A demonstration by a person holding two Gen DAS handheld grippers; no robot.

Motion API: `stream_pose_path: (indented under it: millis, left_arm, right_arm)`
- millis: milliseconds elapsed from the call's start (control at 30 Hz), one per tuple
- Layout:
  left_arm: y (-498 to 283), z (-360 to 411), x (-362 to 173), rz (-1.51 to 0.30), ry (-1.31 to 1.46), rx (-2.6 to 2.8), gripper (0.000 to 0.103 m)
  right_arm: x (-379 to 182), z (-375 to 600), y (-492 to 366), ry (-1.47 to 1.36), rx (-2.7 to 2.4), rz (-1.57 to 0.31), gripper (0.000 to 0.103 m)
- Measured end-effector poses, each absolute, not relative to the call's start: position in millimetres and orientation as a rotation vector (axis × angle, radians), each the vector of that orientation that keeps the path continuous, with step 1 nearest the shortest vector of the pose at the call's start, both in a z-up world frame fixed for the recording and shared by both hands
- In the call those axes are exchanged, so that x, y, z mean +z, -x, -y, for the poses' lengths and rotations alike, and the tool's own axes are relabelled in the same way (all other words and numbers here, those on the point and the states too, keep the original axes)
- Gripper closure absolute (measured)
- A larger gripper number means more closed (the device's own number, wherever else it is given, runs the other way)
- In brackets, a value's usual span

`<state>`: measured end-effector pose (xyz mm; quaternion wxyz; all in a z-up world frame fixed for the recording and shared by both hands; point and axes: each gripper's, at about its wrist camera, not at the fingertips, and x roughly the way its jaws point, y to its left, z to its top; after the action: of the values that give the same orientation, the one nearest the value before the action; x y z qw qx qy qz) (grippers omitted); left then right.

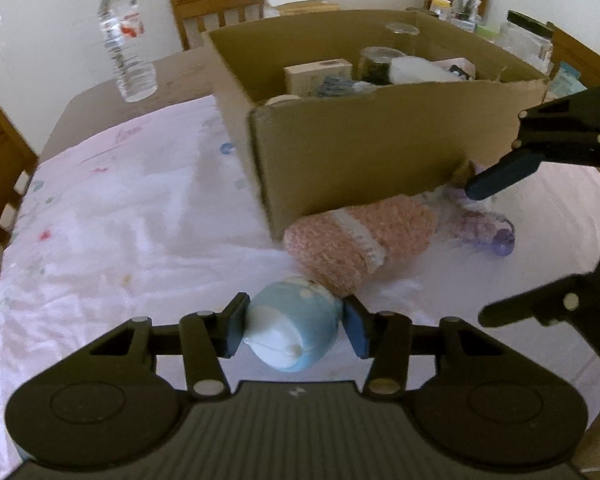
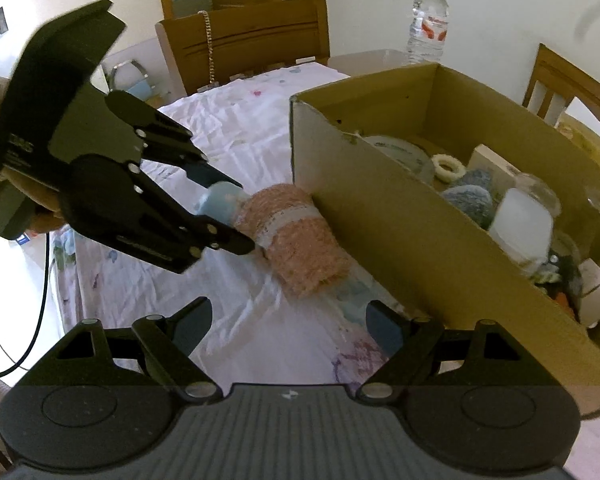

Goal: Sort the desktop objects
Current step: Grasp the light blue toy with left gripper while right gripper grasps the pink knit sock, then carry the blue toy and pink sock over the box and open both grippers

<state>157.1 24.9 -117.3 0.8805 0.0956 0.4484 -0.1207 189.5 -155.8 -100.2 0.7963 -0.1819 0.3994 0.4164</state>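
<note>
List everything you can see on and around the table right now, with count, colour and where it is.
Cardboard box: one, brown, on the table, holding assorted items
Pink fuzzy roll: one, pink with a white band, against the box front
Blue object: one, light blue and white, between the left fingers
Water bottle: one, clear, far table edge
Tablecloth: one, white, floral
Chairs: several, wooden, around the table
Left gripper: black, closed on the blue object
Right gripper: black, open

Fuzzy roll [image 1: 356,244] before cardboard box [image 1: 380,152], touching its wall; water bottle [image 1: 125,40] behind, left of box.
</note>
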Motion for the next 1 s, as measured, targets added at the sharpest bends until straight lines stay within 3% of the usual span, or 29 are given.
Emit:
stream_pose_path:
  millis: [667,833,1000]
  left_arm:
    - [-124.6,-75.2,-96.4,-0.917,-0.154,-0.178,0.053]
    - [-124.0,-79.4,-96.8,-0.92,-0.149,-0.185,0.053]
    - [-126.8,-81.2,-98.0,-0.92,-0.152,-0.196,0.053]
  right_arm:
    - [-141.2,98.2,-211.1,0.434,0.864,-0.826,0.014]
    - [-146.8,89.5,-209.3,0.39,0.848,-0.827,0.002]
    - [-147.4,82.0,-210.2,0.363,0.793,-0.826,0.004]
